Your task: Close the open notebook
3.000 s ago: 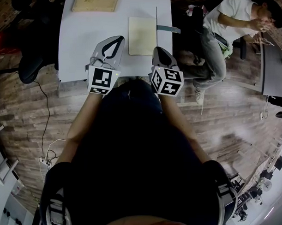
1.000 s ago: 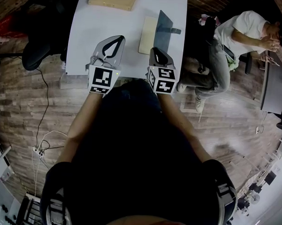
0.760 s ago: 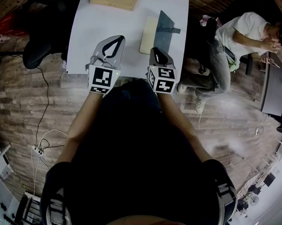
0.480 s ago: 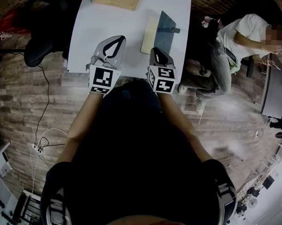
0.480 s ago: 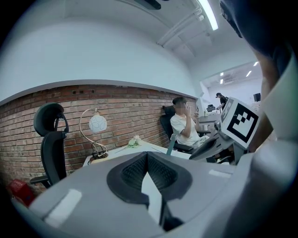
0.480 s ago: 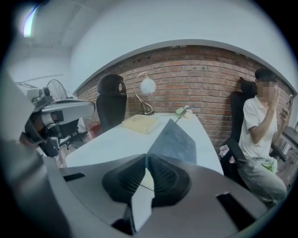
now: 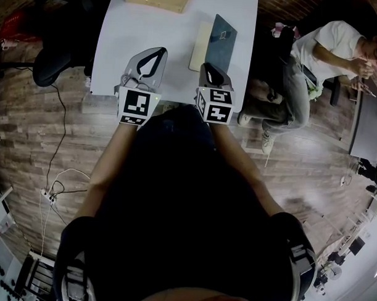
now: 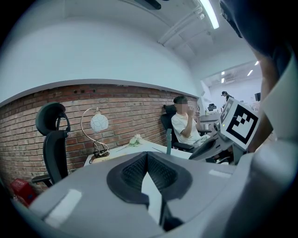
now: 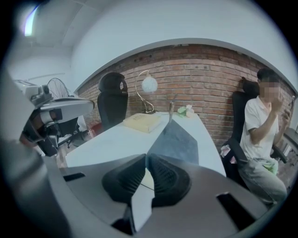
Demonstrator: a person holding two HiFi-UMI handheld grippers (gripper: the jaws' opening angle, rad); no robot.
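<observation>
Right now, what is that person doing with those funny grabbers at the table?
A person is closing a dark teal notebook on the white table. The right gripper pinches its cover's edge, holding it half raised over the cream pages. The left gripper hovers shut and empty beside it.

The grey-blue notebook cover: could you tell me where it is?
Head view: the cover stands half-raised at the white table's right side, pinched by the right gripper, beside cream pages.

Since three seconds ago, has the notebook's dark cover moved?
Yes. The cover stood edge-on beside the cream page; now it leans left over that page, hiding much of it.
</observation>
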